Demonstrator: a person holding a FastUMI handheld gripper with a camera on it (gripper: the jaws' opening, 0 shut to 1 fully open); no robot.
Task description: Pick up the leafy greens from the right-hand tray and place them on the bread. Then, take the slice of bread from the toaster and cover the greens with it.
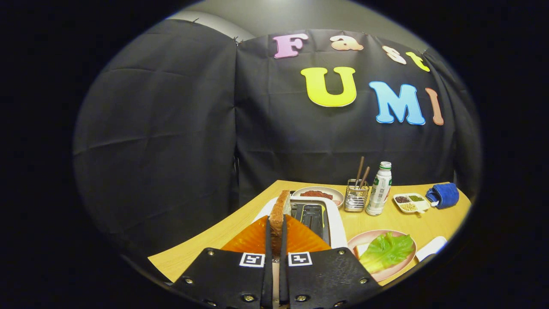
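My gripper point(276, 225) is shut on a slice of bread point(279, 210), which stands on edge between the fingers, lifted above the white toaster point(336, 223). The toaster's open slots point(312, 216) lie just beyond the fingers to the right. To the right of the fingers, a pink plate point(388, 272) carries a green lettuce leaf point(386, 251) lying on top of a slice of bread whose pale edge point(362, 248) peeks out at the left.
An orange ribbed plate point(248, 240) sits under the fingers. Beyond the toaster are a dish of reddish food point(317, 194), a wire holder with chopsticks point(357, 195), a white bottle point(379, 189), a small tray of beans point(411, 202) and a blue cloth point(444, 195).
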